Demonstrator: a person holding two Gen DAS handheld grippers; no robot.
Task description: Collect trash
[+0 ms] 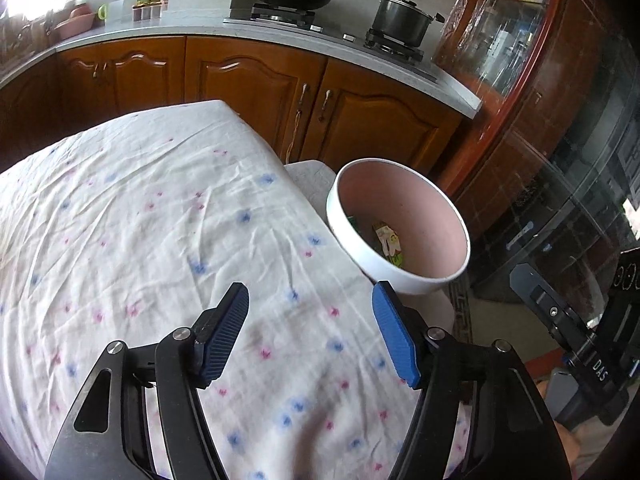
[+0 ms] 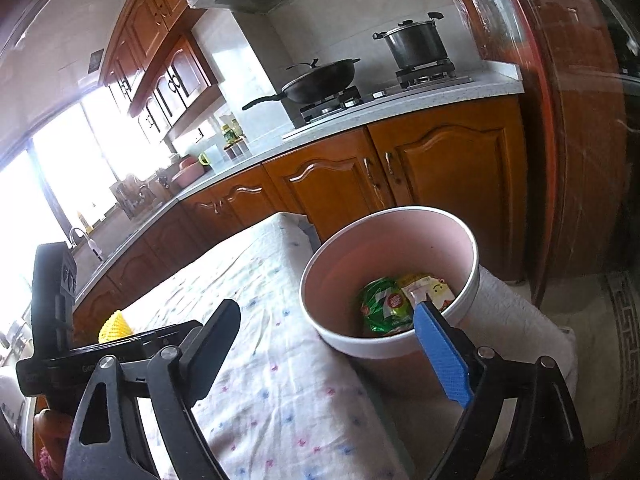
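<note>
With both my jaws spread wide and empty, left gripper [image 1: 310,334] and right gripper [image 2: 330,354] hover over the tabletop [image 1: 140,220]. Two wrappers [image 2: 386,306] lie in the bin [image 2: 384,346] ahead-right. No trash visible outside; collection looks nearly done.

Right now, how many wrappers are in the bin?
2 visible: a green wrapper at the bottom left of the bin, a yellow-white wrapper beside it on the right. More may be hidden underneath.

A table is draped in a wrinkled white cloth [image 1: 160,220] dotted with pink and blue flowers. A yellow ribbed object [image 2: 115,326] sits at its far left edge.
</note>
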